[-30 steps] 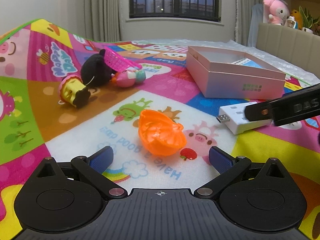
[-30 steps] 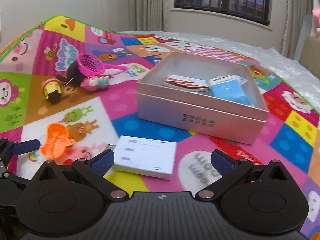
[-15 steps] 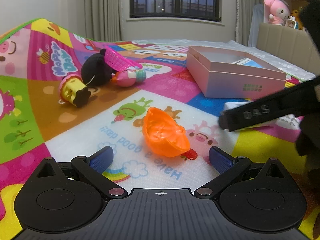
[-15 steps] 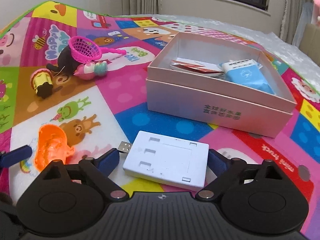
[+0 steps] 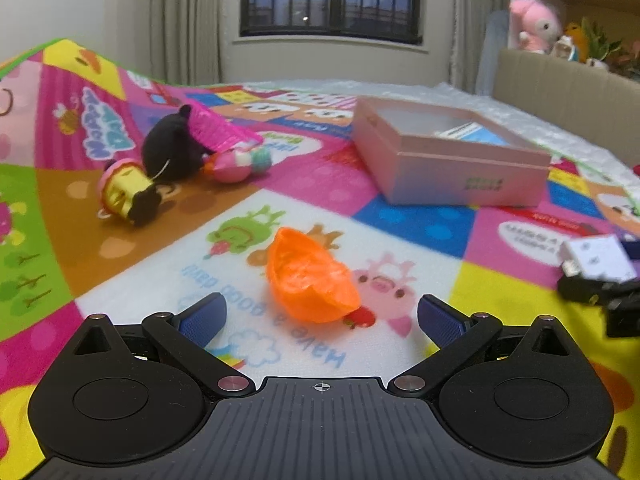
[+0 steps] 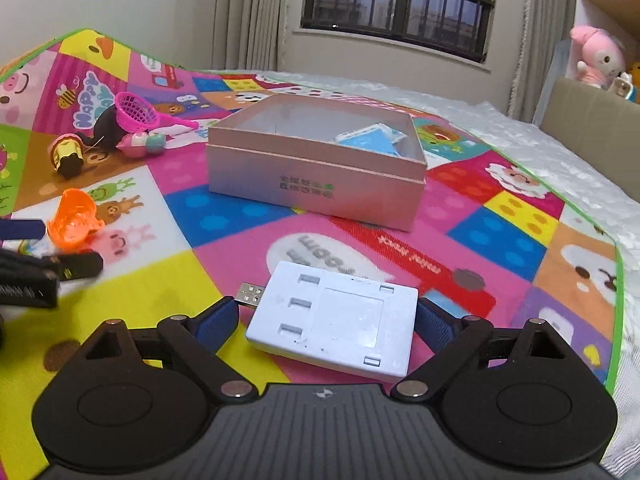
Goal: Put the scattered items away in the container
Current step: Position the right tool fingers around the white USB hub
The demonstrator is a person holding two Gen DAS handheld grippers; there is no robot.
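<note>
The right tongs (image 6: 327,320) sit low over the colourful play mat (image 6: 500,236) with the white USB hub (image 6: 334,326) lying flat between their two blue pads. The right pad (image 6: 434,324) is at the hub's right edge, apparently touching it; the left pad (image 6: 216,322) stands clear of the hub, just beside its metal plug. With that gap showing, the tongs are released, not clamped. The hub rests on the mat, outside the pink box (image 6: 316,182), which stands open further ahead and already holds a blue-and-white packet (image 6: 370,138).

The left tongs (image 5: 320,320) are spread wide and grip nothing. The orange toy shell (image 5: 310,280) lies on the mat just ahead of them, roughly centred between the pads and touching neither. Further off to the left sits a cluster: a black plush (image 5: 172,152), a pink toy net (image 5: 218,132) leaning on it, a yellow-and-black toy (image 5: 126,194) and a small pink toy (image 5: 240,162). From the left wrist view the hub and the right tongs show at the far right edge, well apart from the shell.
</note>
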